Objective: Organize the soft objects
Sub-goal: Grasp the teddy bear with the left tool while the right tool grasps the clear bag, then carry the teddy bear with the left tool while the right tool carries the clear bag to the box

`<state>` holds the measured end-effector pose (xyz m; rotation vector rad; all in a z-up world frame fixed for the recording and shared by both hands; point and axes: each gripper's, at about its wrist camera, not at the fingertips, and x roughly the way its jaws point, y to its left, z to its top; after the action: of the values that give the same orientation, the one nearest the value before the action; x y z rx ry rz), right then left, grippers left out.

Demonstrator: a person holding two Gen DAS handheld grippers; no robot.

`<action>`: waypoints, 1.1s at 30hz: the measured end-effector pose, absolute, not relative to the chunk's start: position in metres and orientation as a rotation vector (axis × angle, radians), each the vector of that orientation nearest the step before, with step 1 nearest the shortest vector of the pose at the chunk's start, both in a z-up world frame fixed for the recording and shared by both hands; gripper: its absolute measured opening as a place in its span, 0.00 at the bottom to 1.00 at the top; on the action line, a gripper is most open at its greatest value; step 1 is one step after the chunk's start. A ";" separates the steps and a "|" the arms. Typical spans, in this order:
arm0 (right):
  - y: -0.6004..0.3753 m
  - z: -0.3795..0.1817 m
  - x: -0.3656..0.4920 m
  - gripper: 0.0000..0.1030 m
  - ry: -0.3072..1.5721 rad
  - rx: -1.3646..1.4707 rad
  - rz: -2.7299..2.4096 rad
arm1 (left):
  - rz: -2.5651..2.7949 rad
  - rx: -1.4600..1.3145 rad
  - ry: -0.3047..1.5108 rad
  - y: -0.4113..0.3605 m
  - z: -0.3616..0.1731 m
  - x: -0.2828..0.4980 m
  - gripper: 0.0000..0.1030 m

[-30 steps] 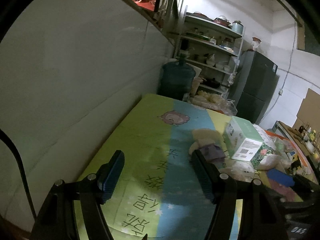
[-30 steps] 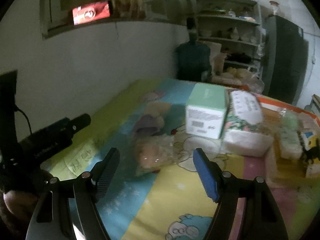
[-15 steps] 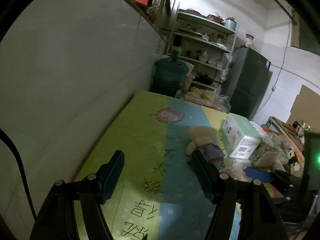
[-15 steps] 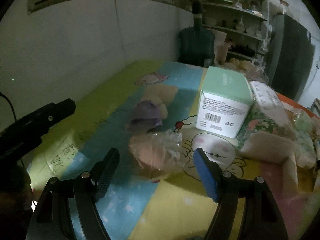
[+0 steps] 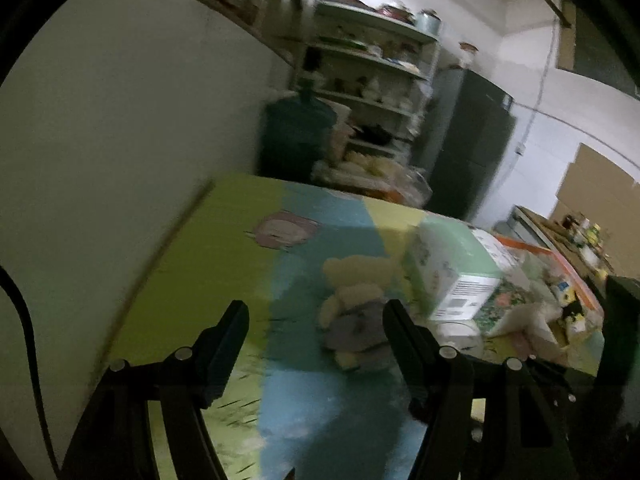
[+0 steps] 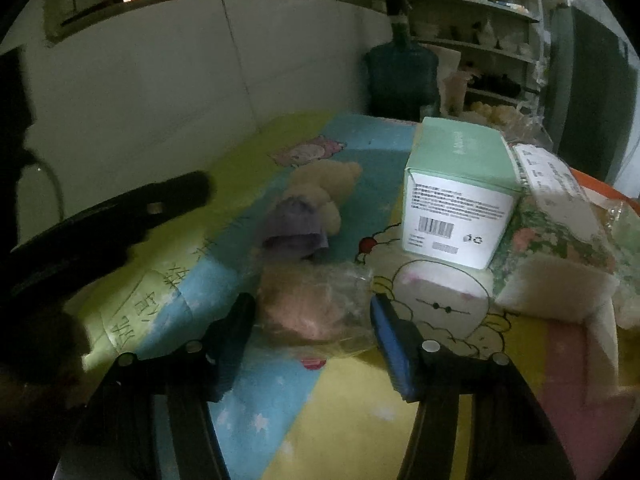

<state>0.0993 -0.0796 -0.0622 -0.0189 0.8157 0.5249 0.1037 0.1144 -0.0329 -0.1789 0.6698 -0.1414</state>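
Right gripper: jaws closing around a pink soft item in crinkled clear plastic wrap, which lies between them on the cartoon-print play mat; pad contact cannot be told. Left gripper: fingers spread, empty, above the mat. Beige plush bear in a purple garment lies just beyond its right finger. Mint-green and white cardboard box stands near the bear.
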 end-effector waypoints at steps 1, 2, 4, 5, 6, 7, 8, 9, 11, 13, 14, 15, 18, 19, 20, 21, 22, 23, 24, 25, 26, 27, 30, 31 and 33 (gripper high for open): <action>-0.083 -0.061 0.097 0.59 0.809 -0.013 0.526 | -0.158 -0.181 0.685 0.110 -0.033 0.110 0.67; -0.087 -0.058 0.093 0.59 0.801 -0.006 0.525 | -0.166 -0.182 0.691 0.107 -0.034 0.114 0.67; -0.094 -0.053 0.088 0.59 0.790 0.006 0.519 | -0.179 -0.173 0.702 0.098 -0.036 0.123 0.67; -0.098 -0.051 0.087 0.59 0.786 0.012 0.514 | -0.181 -0.161 0.714 0.092 -0.037 0.130 0.67; -0.103 -0.050 0.085 0.59 0.783 0.018 0.509 | -0.180 -0.154 0.725 0.087 -0.039 0.135 0.67; -0.108 -0.049 0.084 0.59 0.780 0.023 0.503 | -0.180 -0.149 0.736 0.082 -0.041 0.139 0.67; -0.112 -0.049 0.083 0.59 0.779 0.027 0.498 | -0.177 -0.142 0.747 0.079 -0.044 0.143 0.67; -0.117 -0.048 0.083 0.59 0.777 0.033 0.490 | -0.168 -0.133 0.759 0.075 -0.046 0.147 0.67; -0.123 -0.049 0.082 0.59 0.777 0.043 0.482 | -0.151 -0.112 0.778 0.070 -0.053 0.155 0.67; -0.128 -0.049 0.081 0.59 0.777 0.050 0.476 | -0.131 -0.095 0.792 0.065 -0.059 0.160 0.67; -0.131 -0.049 0.082 0.59 0.777 0.054 0.474 | -0.124 -0.085 0.802 0.063 -0.062 0.163 0.67; -0.132 -0.049 0.081 0.59 0.776 0.056 0.474 | -0.121 -0.080 0.807 0.061 -0.063 0.164 0.67; -0.136 -0.050 0.081 0.59 0.776 0.064 0.474 | -0.115 -0.059 0.821 0.056 -0.068 0.167 0.67; -0.137 -0.051 0.080 0.59 0.778 0.067 0.475 | -0.114 -0.057 0.828 0.056 -0.070 0.167 0.67; -0.138 -0.052 0.081 0.59 0.780 0.071 0.475 | -0.111 -0.055 0.837 0.055 -0.071 0.168 0.67; -0.138 -0.054 0.079 0.59 0.782 0.074 0.475 | -0.104 -0.057 0.844 0.055 -0.072 0.169 0.67; -0.138 -0.055 0.079 0.59 0.784 0.077 0.475 | -0.102 -0.061 0.848 0.055 -0.073 0.169 0.65; -0.138 -0.057 0.082 0.59 0.784 0.079 0.474 | -0.097 -0.068 0.855 0.057 -0.074 0.169 0.64; -0.139 -0.058 0.083 0.59 0.785 0.083 0.475 | -0.091 -0.074 0.859 0.058 -0.075 0.170 0.59; -0.138 -0.058 0.083 0.59 0.785 0.085 0.474 | -0.091 -0.079 0.861 0.060 -0.075 0.170 0.57; -0.139 -0.058 0.084 0.59 0.786 0.087 0.473 | -0.099 -0.091 0.859 0.061 -0.075 0.169 0.57; -0.139 -0.058 0.085 0.59 0.786 0.089 0.473 | -0.103 -0.097 0.859 0.062 -0.074 0.170 0.53; -0.139 -0.059 0.086 0.59 0.788 0.093 0.472 | -0.110 -0.109 0.855 0.065 -0.076 0.170 0.46; -0.139 -0.059 0.085 0.59 0.787 0.094 0.472 | -0.114 -0.112 0.853 0.066 -0.076 0.169 0.45; -0.139 -0.058 0.085 0.59 0.786 0.093 0.471 | -0.120 -0.112 0.846 0.066 -0.075 0.166 0.43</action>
<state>0.0848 -0.1393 -0.0583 0.0929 0.7864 0.4706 0.1662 0.0656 -0.0750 -0.1123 0.8455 -0.1196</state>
